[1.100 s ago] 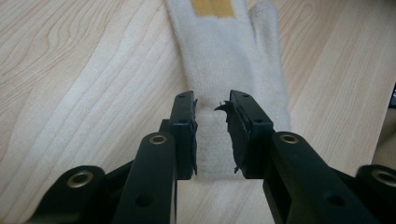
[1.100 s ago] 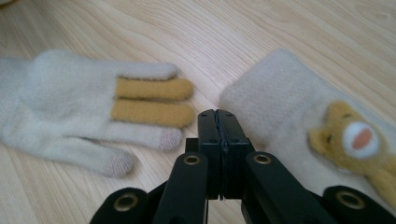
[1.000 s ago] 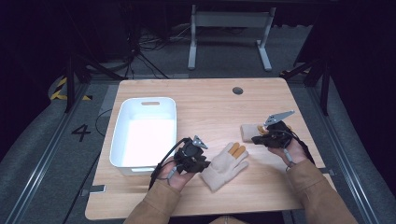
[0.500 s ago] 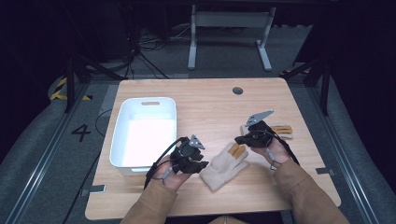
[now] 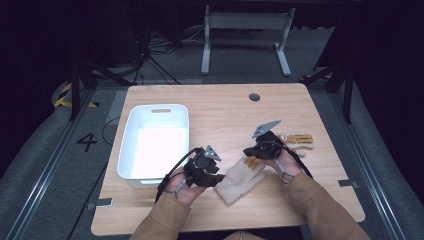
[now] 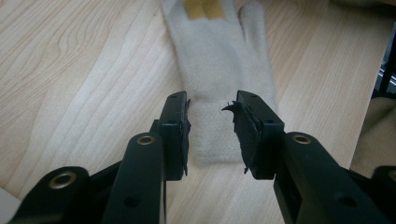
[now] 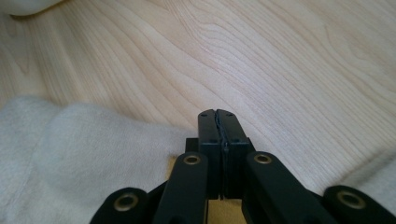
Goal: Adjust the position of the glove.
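The high view looks forward and down on the tabletop point(image 5: 220, 107), while both gripper views skim it closely, sharing the cream glove point(image 6: 219, 70).

Cream knitted fabric glove with tan-yellow finger patches point(image 5: 243, 176), lying flat, palm area spread, near the front edge of the pale wooden surface point(image 5: 225, 112). Ribbed cuff toward the left, finger end with the patches toward the upper right. Seen close in the left gripper view point(image 6: 219, 79): cuff nearest, fingers stretched away. Second matching cream glove with tan patches point(image 5: 297, 140), flat, farther right, well apart from the first.
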`<state>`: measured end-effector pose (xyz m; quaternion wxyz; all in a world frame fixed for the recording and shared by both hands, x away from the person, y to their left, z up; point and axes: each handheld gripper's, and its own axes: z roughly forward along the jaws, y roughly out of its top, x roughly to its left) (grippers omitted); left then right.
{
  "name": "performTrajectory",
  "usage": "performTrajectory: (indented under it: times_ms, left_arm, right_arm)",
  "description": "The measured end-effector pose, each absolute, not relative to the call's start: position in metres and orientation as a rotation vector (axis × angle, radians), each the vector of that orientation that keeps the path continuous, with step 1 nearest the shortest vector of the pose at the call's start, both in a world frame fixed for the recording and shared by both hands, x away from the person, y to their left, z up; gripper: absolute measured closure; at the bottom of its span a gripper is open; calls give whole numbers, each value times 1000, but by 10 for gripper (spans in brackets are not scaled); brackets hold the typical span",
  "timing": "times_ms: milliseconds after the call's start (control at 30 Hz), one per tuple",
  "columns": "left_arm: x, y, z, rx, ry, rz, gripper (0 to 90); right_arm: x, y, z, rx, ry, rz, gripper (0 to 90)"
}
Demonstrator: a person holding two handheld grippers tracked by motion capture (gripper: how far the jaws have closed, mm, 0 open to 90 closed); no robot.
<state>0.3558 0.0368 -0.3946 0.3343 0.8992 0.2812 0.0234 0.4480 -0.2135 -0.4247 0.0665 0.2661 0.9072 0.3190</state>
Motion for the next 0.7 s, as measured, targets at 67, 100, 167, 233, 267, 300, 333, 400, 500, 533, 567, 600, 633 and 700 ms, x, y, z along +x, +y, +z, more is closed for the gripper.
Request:
performTrajectory:
  times_ms: [67,100,167,233,267,300,333,400,500,533,567,600,633,700]
  left_arm:
    - [355,36,-395,2351,733,51,653]
    - [355,35,-395,2355,730,50,658]
    - [355,35,-396,2355,729,47,659]
    - [355,34,-396,2359,728,42,659]
    - [355,34,-397,2358,729,40,660]
    - [356,35,-397,2360,729,42,659]
    - [356,35,-397,2358,731,41,659]
    - [356,35,-397,2355,732,36,659]
    - [356,34,-397,2353,730,30,649]
    - [357,33,-397,2357,729,28,647]
    - [357,33,-397,2358,725,26,648]
    - [357,32,-397,2359,724,27,647]
    - [358,31,-397,2361,724,24,648]
    - [358,29,-397,2363,716,21,650]
  right_arm:
    - [449,-209,-428,795,2737,954,896]
    - [449,-207,-429,790,2740,952,896]
    - [450,-203,-430,782,2743,949,896]
    - [449,-200,-431,781,2747,934,896]
    - [449,-198,-431,764,2752,913,896]
    - [449,-197,-432,769,2752,900,896]
    - [449,-197,-434,767,2759,890,896]
    - [450,-198,-436,781,2758,881,896]
    - [451,-201,-438,785,2765,905,896]
    - [451,-202,-438,792,2765,888,896]
    - [451,-203,-439,791,2767,871,896]
    - [451,-204,-439,787,2769,870,896]
    - [450,-205,-439,789,2768,870,896]
    - [449,-209,-438,798,2763,864,896]
